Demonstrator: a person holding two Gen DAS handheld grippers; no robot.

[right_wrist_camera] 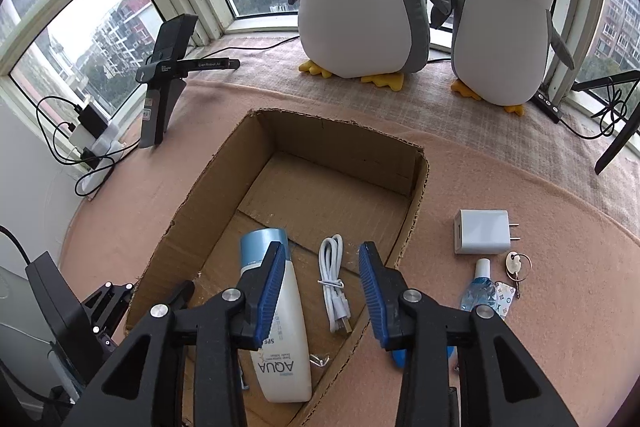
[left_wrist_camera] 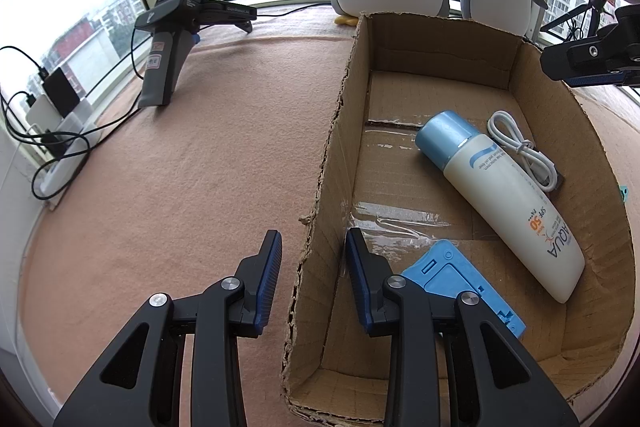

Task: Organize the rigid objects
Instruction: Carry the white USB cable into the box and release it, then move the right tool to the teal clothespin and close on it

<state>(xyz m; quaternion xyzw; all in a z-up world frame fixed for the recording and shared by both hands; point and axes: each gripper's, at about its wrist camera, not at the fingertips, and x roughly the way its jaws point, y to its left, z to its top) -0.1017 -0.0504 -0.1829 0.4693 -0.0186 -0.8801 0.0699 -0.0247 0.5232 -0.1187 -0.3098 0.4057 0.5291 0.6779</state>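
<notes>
L gripper (left_wrist_camera: pixel 313 251) spread over box (left_wrist_camera: pixel 560 115) wall, lower center; R gripper (right_wrist_camera: pixel 322 267) spread, empty, above cable (right_wrist_camera: pixel 334 283) beside bottle (right_wrist_camera: pixel 280 327).

I see my left gripper (left_wrist_camera: pixel 312 247) spread wide astride the cardboard box (left_wrist_camera: pixel 320 187) wall, with sunscreen bottle (left_wrist_camera: pixel 508 195), white cable (left_wrist_camera: pixel 524 151) and blue case (left_wrist_camera: pixel 460 279) lying inside the box.

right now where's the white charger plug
In the right wrist view, the white charger plug lies on the pink cloth right of the cardboard box, just beyond the small bottle and key.
</notes>
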